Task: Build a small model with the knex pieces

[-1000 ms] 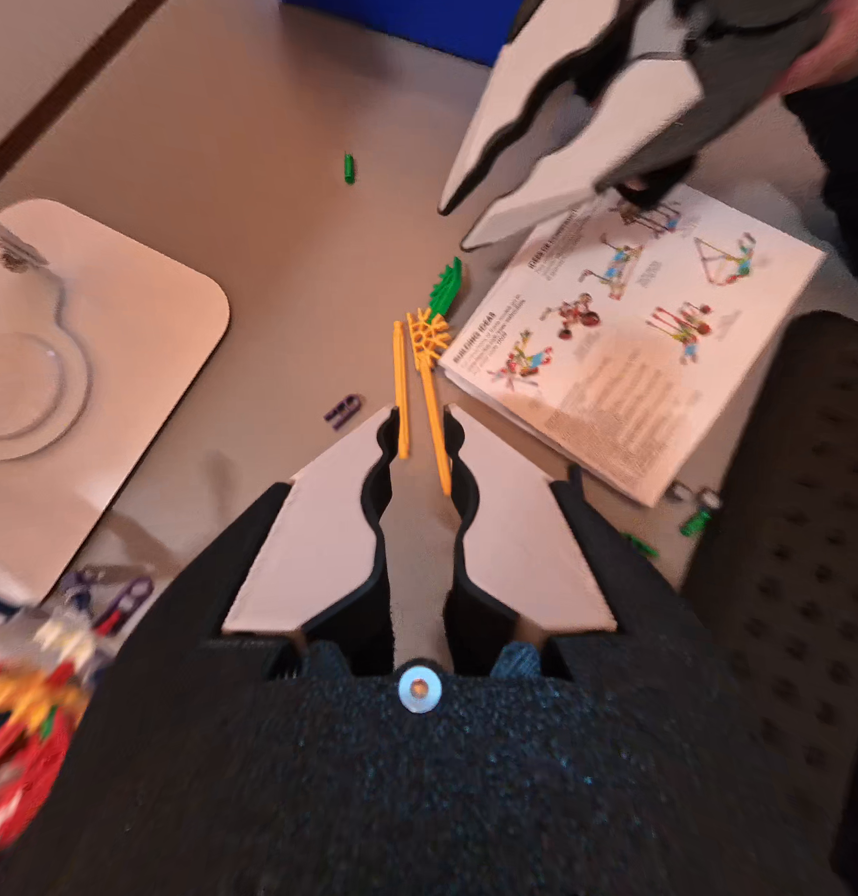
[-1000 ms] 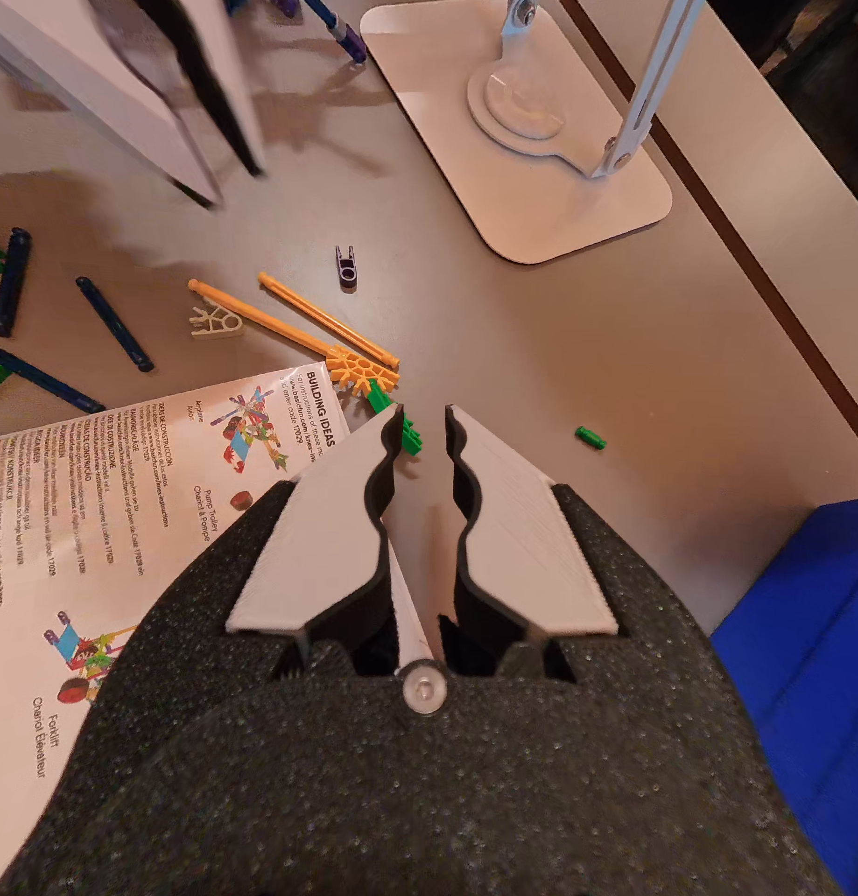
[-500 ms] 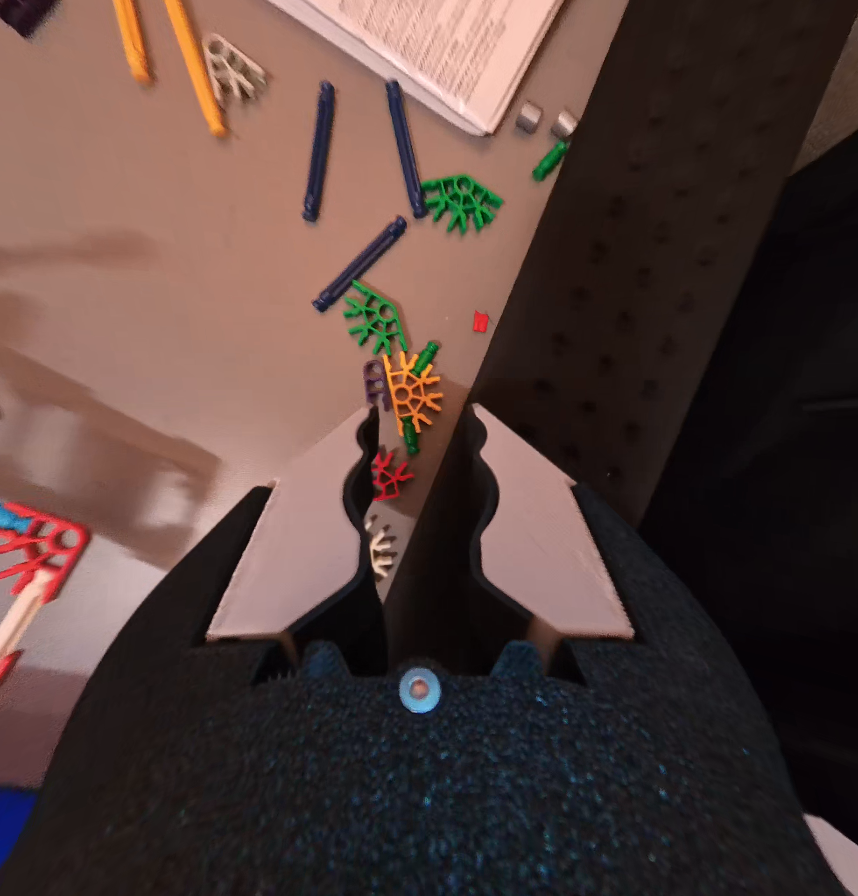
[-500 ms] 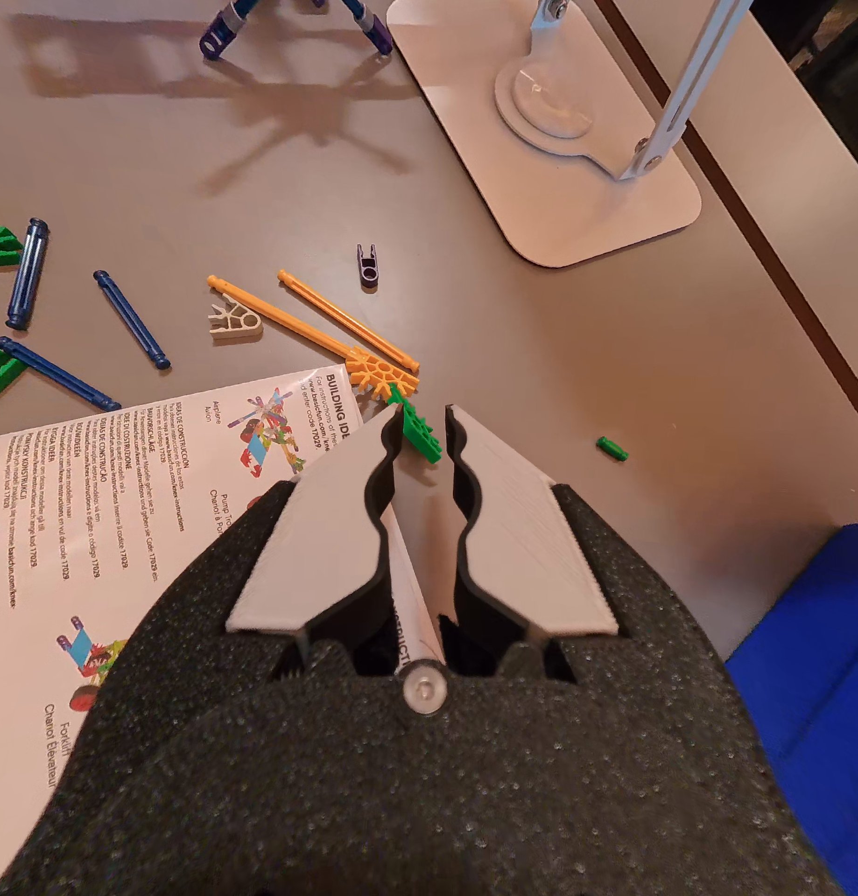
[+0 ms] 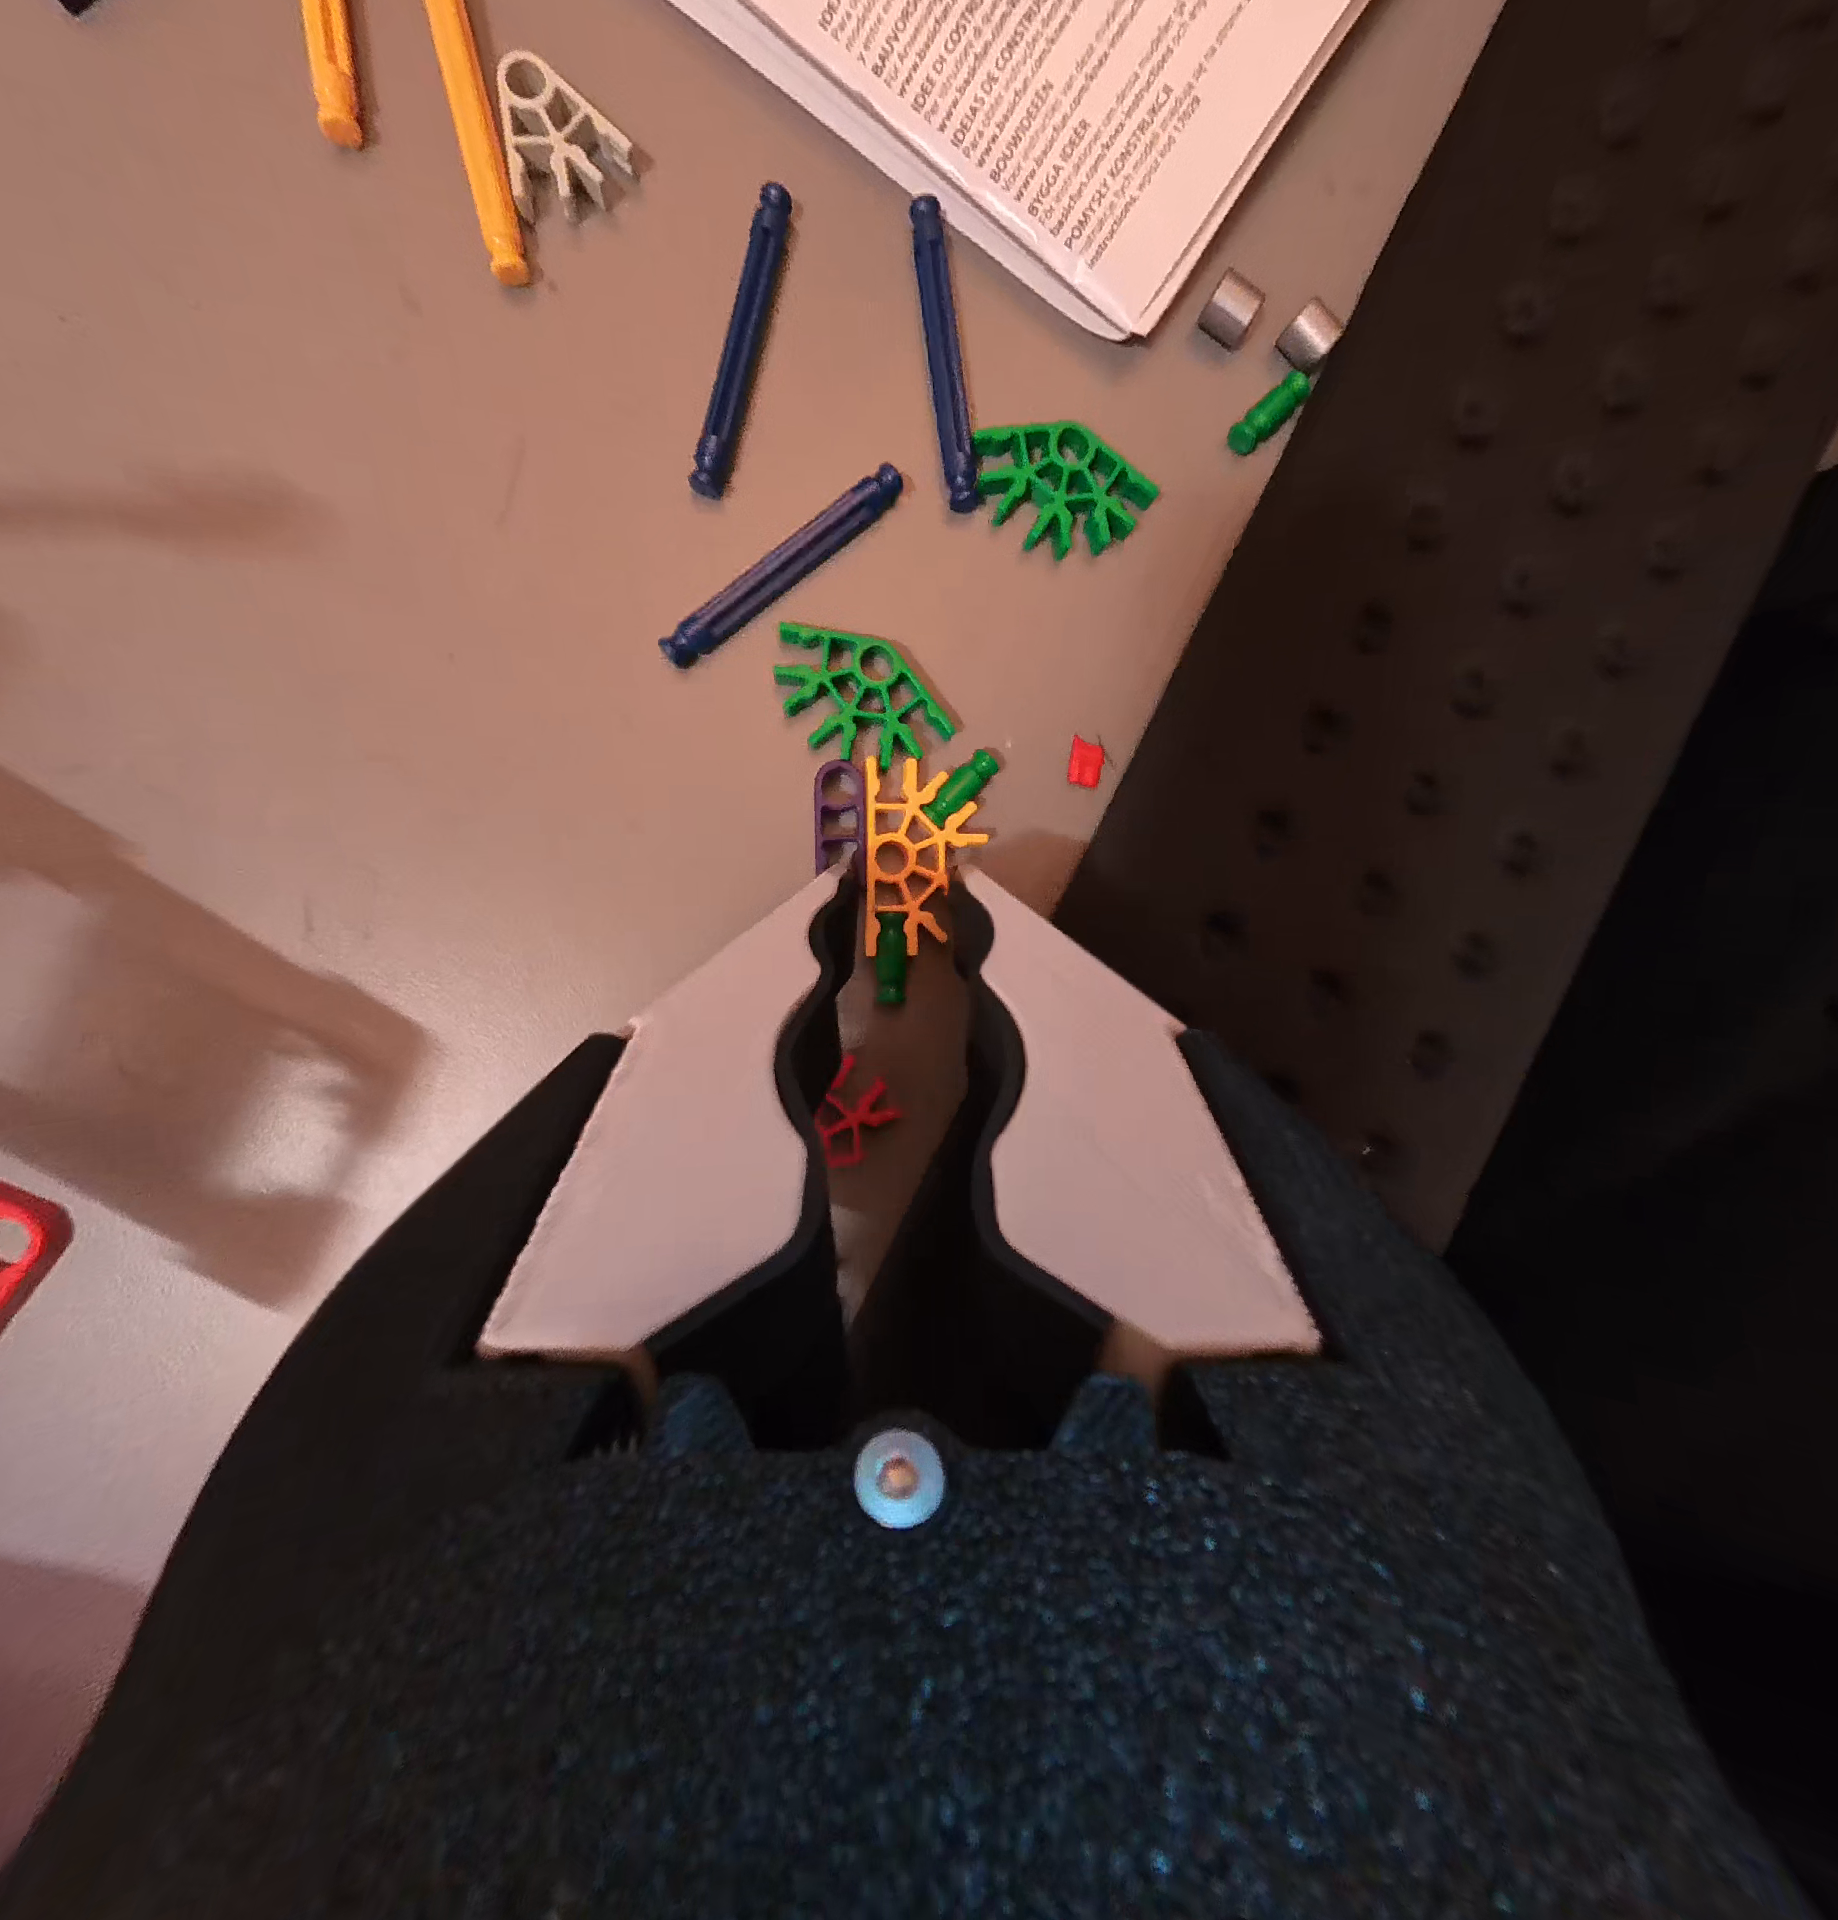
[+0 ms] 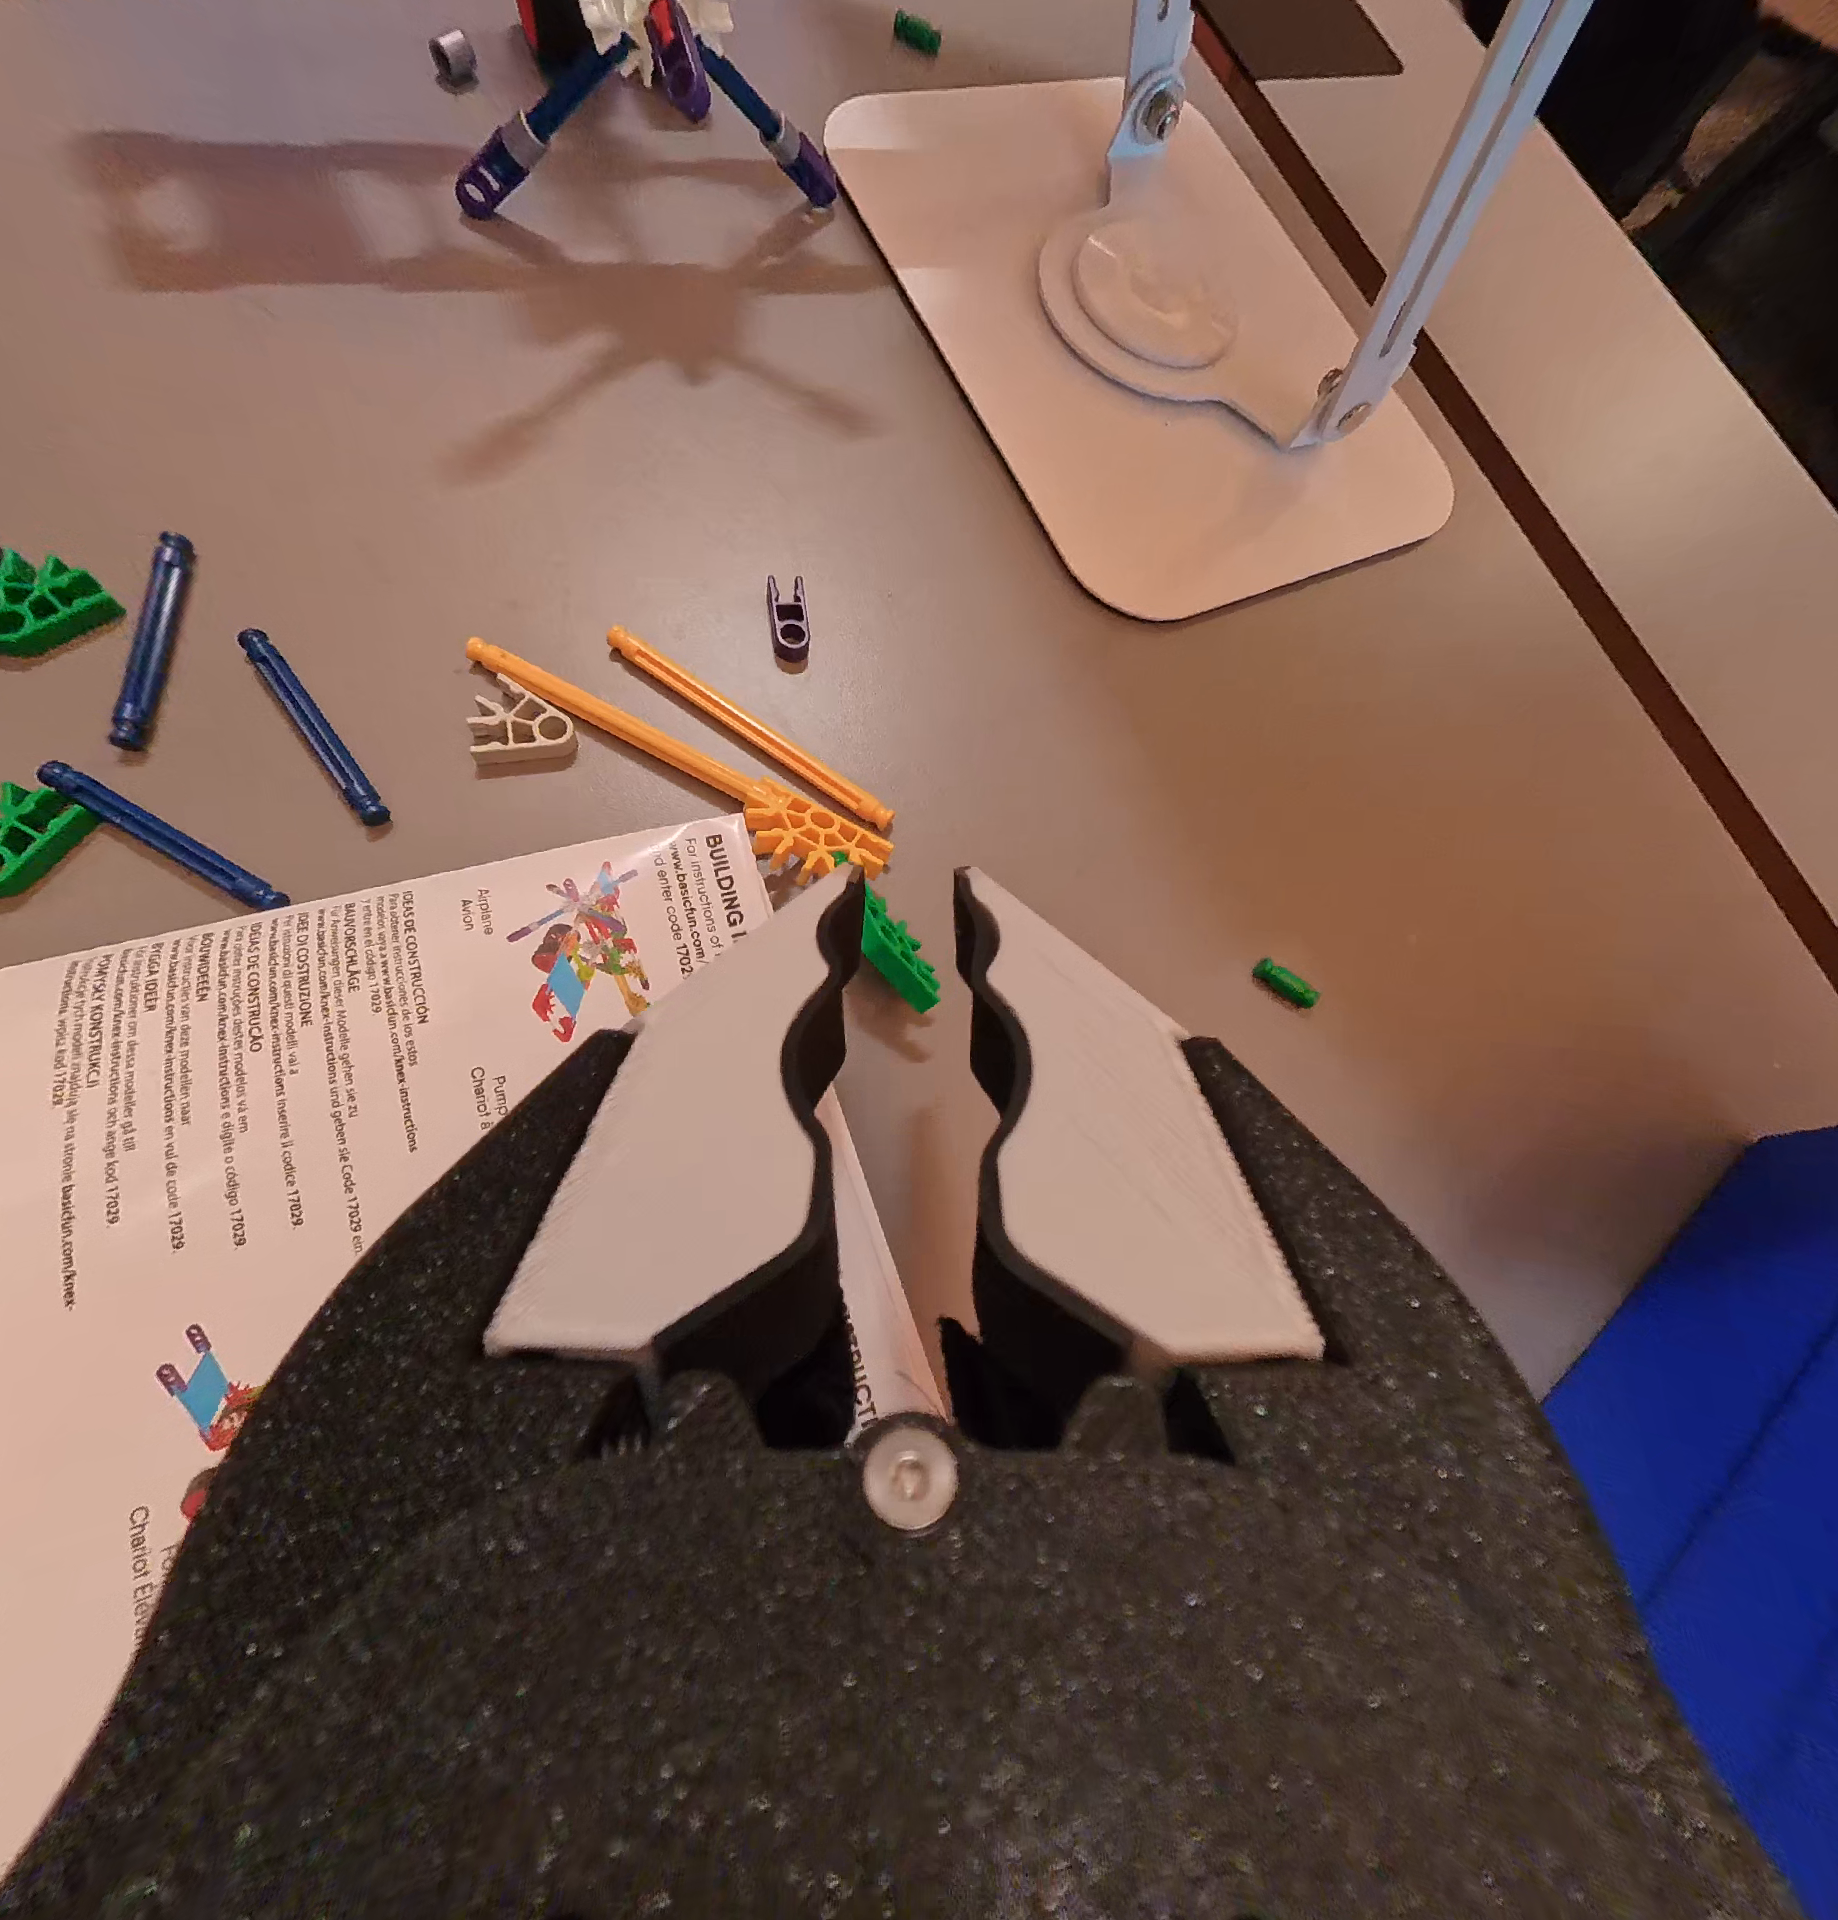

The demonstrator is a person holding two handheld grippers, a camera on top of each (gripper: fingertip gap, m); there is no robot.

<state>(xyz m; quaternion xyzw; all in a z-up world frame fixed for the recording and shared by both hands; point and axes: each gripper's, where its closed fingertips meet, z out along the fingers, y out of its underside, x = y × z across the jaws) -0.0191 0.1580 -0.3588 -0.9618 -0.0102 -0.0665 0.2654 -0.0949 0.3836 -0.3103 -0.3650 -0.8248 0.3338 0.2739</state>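
My left gripper (image 5: 899,881) has its jaws closed in on an orange fan-shaped connector (image 5: 877,831) lying near the table edge, a tip against each side. Two short green rods (image 5: 891,961) are plugged into the connector. A purple connector (image 5: 835,816) touches its left side, and a red connector (image 5: 850,1117) lies under the jaws. My right gripper (image 6: 904,883) is slightly open and empty. It hovers over a green connector (image 6: 899,951) that joins an orange connector (image 6: 816,831) on a long orange rod (image 6: 624,717), beside the corner of a printed booklet (image 6: 271,1039).
Blue rods (image 5: 743,338), green connectors (image 5: 863,691) and grey spacers (image 5: 1232,309) lie scattered. A dark perforated surface (image 5: 1466,623) borders the table on the right. A white stand base (image 6: 1154,499), a partly built model (image 6: 624,62), a purple clip (image 6: 787,618) and a blue object (image 6: 1725,1351) are around. There is about 25 cm between the tips of the two grippers. The purple clip (image 6: 787,618) lies some 10 cm from my right tips, 20 cm from my left tips.
My left gripper swung from the orange rods to the table edge, opened wide, then narrowed its jaws onto the orange connector. My right gripper drifted slightly back over the green connector, its gap unchanged.
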